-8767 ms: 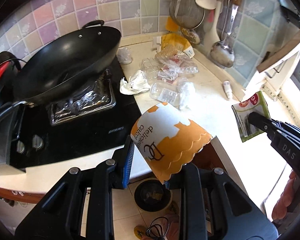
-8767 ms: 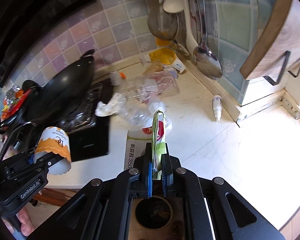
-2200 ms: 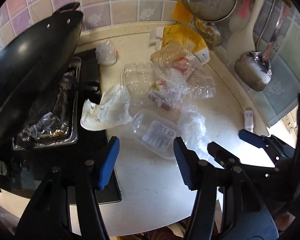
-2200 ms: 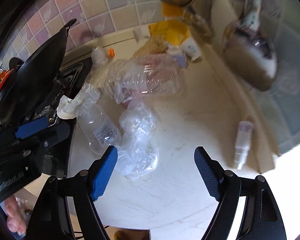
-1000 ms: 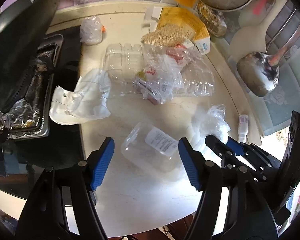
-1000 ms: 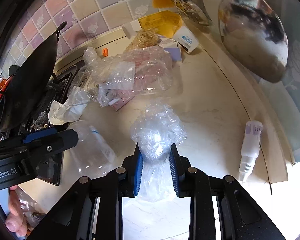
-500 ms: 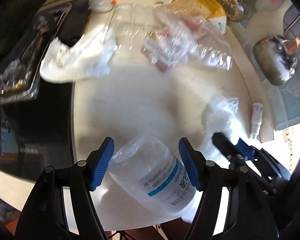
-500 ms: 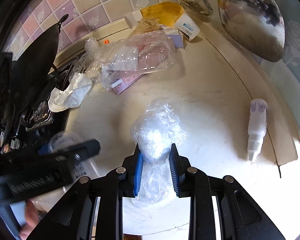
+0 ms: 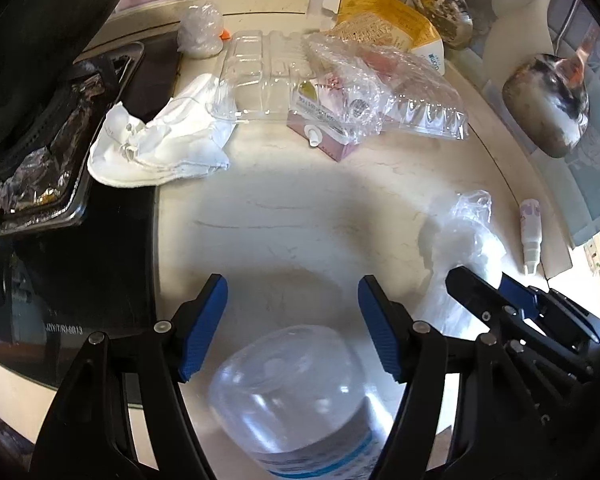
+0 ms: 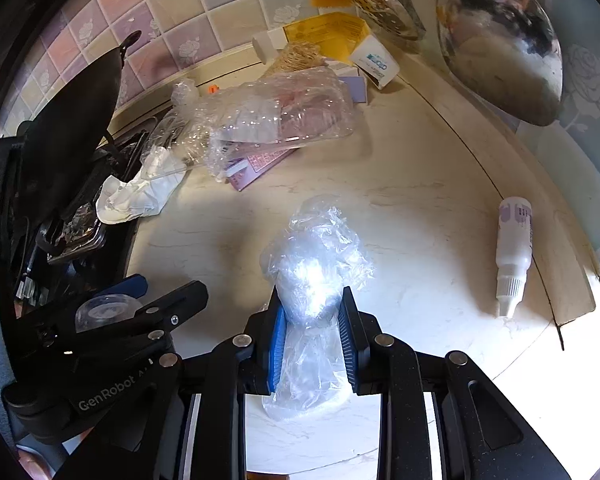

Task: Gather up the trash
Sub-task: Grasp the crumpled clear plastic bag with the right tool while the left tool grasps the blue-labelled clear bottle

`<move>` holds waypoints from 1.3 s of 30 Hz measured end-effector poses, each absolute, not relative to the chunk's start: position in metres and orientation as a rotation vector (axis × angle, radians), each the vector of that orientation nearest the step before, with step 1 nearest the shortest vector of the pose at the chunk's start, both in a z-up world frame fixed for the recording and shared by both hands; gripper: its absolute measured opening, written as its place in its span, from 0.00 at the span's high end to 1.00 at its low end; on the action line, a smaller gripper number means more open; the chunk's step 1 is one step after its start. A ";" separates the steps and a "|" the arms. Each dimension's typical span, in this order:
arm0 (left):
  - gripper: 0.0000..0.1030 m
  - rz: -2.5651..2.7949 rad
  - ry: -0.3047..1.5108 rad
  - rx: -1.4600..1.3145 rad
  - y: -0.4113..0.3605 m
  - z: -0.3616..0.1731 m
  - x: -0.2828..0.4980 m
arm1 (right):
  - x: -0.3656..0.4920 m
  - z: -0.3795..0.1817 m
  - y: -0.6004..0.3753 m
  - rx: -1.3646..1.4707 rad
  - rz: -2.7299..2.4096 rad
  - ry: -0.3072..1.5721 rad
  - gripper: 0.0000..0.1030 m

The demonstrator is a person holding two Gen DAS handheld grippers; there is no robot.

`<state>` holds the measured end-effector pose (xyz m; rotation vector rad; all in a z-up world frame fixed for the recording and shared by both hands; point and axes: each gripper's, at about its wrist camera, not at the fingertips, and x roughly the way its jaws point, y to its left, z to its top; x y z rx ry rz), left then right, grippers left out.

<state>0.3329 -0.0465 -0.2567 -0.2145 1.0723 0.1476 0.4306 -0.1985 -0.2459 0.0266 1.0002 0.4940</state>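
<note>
My left gripper (image 9: pixel 292 312) holds a clear plastic bottle (image 9: pixel 296 396) with a blue-and-white label between its jaws, base towards the camera, above the counter's front edge. It also shows in the right wrist view (image 10: pixel 104 308). My right gripper (image 10: pixel 311 320) is shut on a crumpled clear plastic bag (image 10: pixel 316 264) over the cream counter (image 10: pixel 420 208). The bag and right gripper show at the right of the left wrist view (image 9: pixel 460 236). More trash lies at the back: clear plastic trays (image 9: pixel 268 76), a pink carton (image 9: pixel 324 128), a crumpled white tissue (image 9: pixel 160 144).
A small white dropper bottle (image 10: pixel 514 248) lies by the right wall. A yellow packet (image 10: pixel 328 36) and a ladle (image 10: pixel 504 52) are at the back. The black stove (image 9: pixel 60 260) with a foil tray (image 9: pixel 32 176) and wok (image 10: pixel 68 128) is at the left.
The left gripper has drawn back towards the counter's front edge with the bottle, which now fills the space deep between its jaws. The right gripper keeps hold of the plastic bag.
</note>
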 end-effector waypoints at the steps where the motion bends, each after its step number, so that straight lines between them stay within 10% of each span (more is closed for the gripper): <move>1: 0.37 0.144 1.068 -0.215 -0.045 -0.257 0.334 | 0.431 -0.246 -0.198 0.028 0.495 1.001 0.77; 39: 0.30 0.108 1.190 -0.377 -0.041 -0.229 0.286 | 0.419 -0.240 -0.209 0.028 0.488 0.976 0.76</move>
